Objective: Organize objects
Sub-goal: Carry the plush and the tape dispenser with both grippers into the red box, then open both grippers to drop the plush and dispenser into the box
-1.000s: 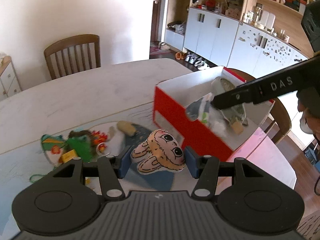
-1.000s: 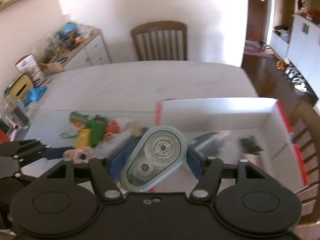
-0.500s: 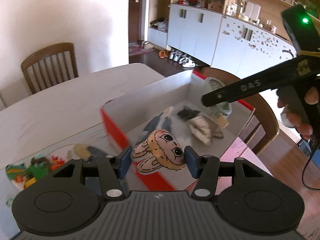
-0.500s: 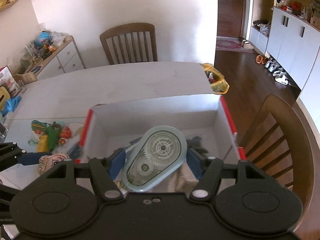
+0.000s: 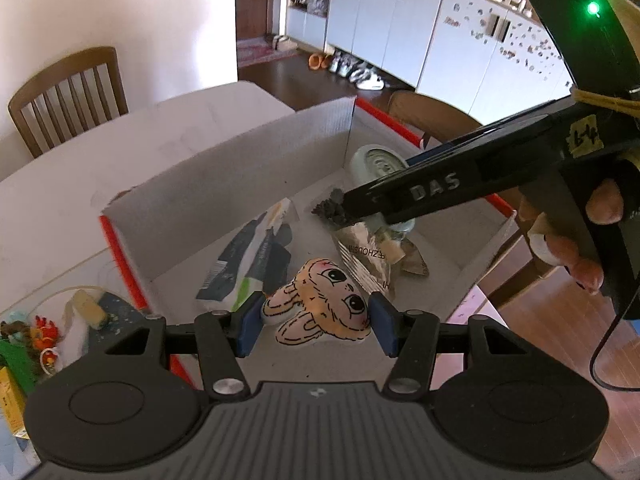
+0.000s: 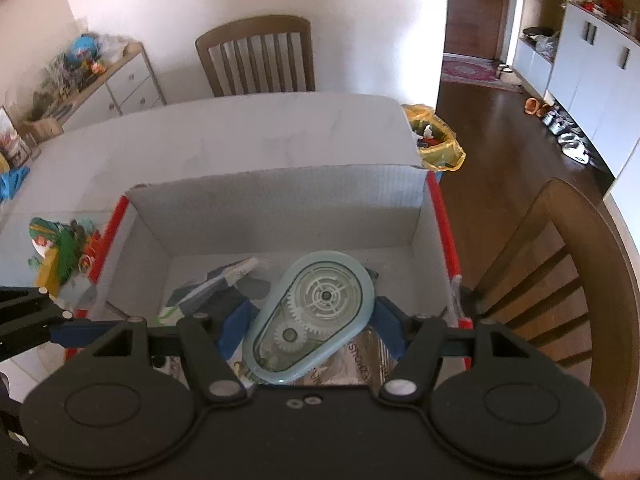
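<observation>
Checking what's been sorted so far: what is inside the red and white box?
On the floor of the box lie a dark blue and white packet, a clear crinkled wrapper and a small dark clump. Whatever lies under the wrapper and beneath the two claws' loads is hidden.

Both wrist views look steeply down from close above, sharing the open box (image 5: 248,168) (image 6: 280,208) mid-frame.

right tongs (image 6: 310,326) | clamp tape dispenser (image 6: 312,316) | over box (image 6: 276,200)
</observation>
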{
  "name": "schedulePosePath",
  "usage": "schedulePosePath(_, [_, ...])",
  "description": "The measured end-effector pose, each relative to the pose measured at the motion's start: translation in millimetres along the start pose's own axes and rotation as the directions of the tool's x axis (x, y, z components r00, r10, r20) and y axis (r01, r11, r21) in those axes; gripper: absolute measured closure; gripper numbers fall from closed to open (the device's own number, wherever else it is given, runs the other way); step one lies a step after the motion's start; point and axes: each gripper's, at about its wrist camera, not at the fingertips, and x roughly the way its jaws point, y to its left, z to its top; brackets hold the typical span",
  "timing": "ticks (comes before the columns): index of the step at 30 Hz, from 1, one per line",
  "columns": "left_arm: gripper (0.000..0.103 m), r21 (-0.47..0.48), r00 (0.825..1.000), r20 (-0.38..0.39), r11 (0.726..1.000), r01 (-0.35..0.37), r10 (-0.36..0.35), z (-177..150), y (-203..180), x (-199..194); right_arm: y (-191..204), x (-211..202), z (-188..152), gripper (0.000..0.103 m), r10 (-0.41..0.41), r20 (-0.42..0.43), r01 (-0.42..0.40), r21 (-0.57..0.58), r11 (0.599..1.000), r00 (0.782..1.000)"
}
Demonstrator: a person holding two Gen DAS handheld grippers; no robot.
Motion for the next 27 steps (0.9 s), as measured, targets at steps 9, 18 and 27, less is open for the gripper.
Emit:
schedulePosePath(9, [0.047, -0.016, 0.996, -0.086, 0.999, -0.039, 0.038, 14, -10, 38, -10, 36, 10, 0.037, 0.006, -0.054, -0.008, -0.028, 1.0, 0.999])
schedulePosePath(18, [0.047, -0.062, 0.984, -0.175, 0.997, -0.052, 0.041, 18, -5, 62, -5, 62, 7, 0.039, -0.006, -0.109, -0.001, -0.072, 0.997, 0.994])
schedulePosePath(27, [0.047, -0.075, 0.971, -0.235, 0.995, -0.066, 0.046, 14, -1, 74, -1, 68, -1, 0.047, 0.015, -0.144, -0.029, -0.095, 0.995, 0.989])
